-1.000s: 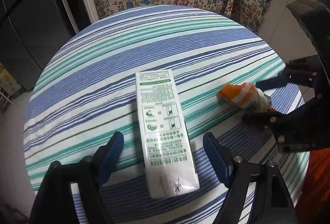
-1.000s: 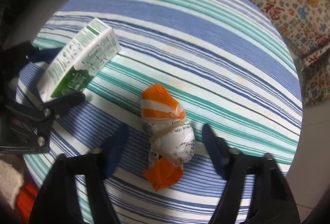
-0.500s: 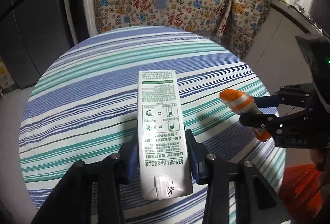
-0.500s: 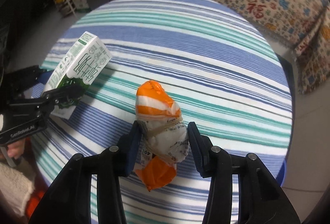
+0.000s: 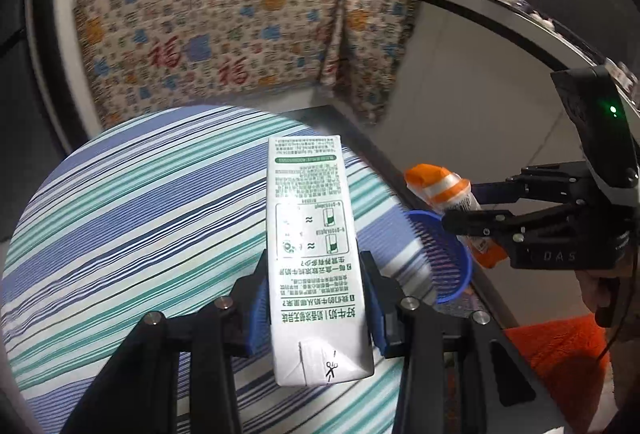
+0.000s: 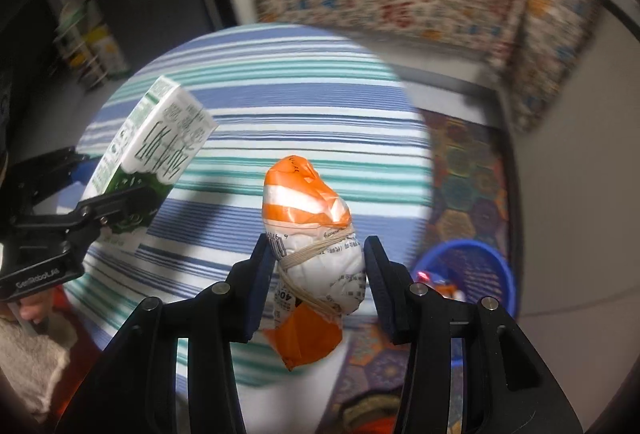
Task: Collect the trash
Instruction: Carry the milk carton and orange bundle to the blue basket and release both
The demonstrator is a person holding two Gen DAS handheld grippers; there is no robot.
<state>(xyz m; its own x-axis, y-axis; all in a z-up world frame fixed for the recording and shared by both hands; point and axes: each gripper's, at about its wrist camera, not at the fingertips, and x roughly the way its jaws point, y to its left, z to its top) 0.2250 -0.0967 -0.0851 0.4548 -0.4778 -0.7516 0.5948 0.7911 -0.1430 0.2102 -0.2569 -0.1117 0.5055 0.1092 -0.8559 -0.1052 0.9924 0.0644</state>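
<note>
Milk carton (image 5: 316, 254) first: it's a tall white one with green print, pinched between the two blue-padded fingers of the left gripper (image 5: 316, 298), spout end nearest the camera and the flat base pointing away. It's lifted clear above the round table (image 5: 140, 218) with the blue, teal and white striped cloth. From the right wrist camera the same carton shows up at the left, tilted, with the black fingers of that gripper clamped on its lower part.

Right gripper (image 6: 318, 282) has its jaws closed onto a crumpled orange-and-white wrapper bundle (image 6: 312, 234), tied round the middle with pale string. The bundle sticks out past the fingertips, orange end up, also held up in the air past the right edge of the table.

Down on the floor, just to the right of the table, sits a blue plastic basket (image 6: 496, 274) with some bits in it, too blurry to say what. In the left view the bundle hangs just above and beside the basket's rim. Far side of the room has a patterned cloth (image 5: 224, 34) with red characters draped over a counter, pots on top.
</note>
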